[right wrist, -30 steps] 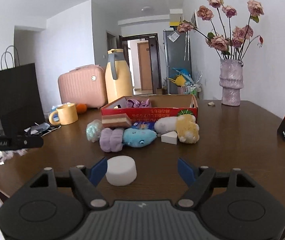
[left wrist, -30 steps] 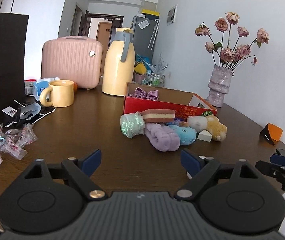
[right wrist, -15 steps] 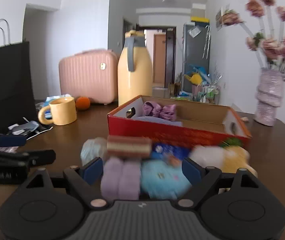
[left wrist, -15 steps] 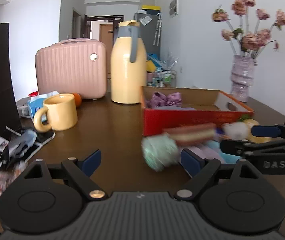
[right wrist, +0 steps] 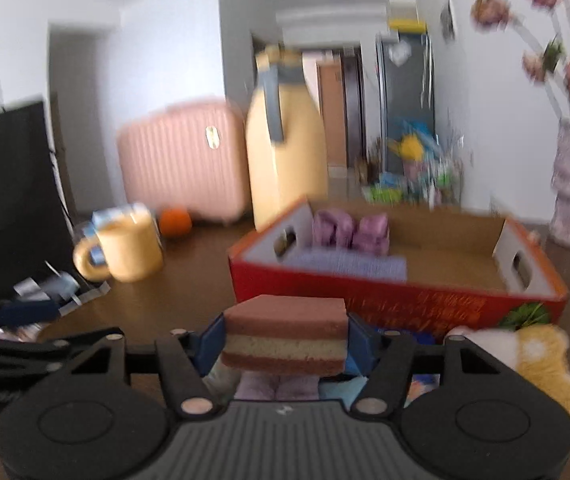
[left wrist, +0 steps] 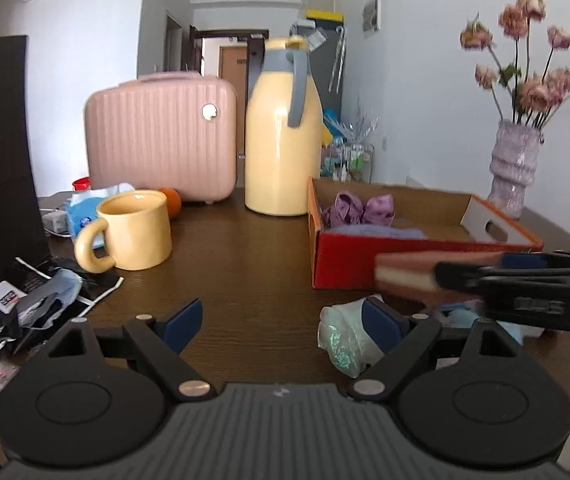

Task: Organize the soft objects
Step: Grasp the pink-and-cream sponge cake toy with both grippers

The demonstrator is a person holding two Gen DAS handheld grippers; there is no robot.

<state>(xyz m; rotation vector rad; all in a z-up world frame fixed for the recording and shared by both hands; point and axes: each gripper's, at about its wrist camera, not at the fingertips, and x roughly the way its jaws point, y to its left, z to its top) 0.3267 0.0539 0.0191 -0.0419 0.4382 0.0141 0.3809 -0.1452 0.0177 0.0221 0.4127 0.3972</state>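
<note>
The right gripper [right wrist: 284, 344] is closing on the layered sponge [right wrist: 284, 338], its pads touching both ends, just in front of the red box [right wrist: 397, 294]. The left gripper [left wrist: 283, 322] is spread wide, w/ nothing between the pads; the green pouch [left wrist: 343, 338] lies beside it. Risk: the sponge is soft, so a weak grip may let it slip or tilt before reaching the box.

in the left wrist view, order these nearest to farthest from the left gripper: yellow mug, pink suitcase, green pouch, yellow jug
1. green pouch: right beside the left gripper, against its right finger.
2. yellow mug: ahead on the left, mid-table.
3. yellow jug and pink suitcase: both at the far side of the table, jug in the centre, suitcase to the left; too close to call.
</note>
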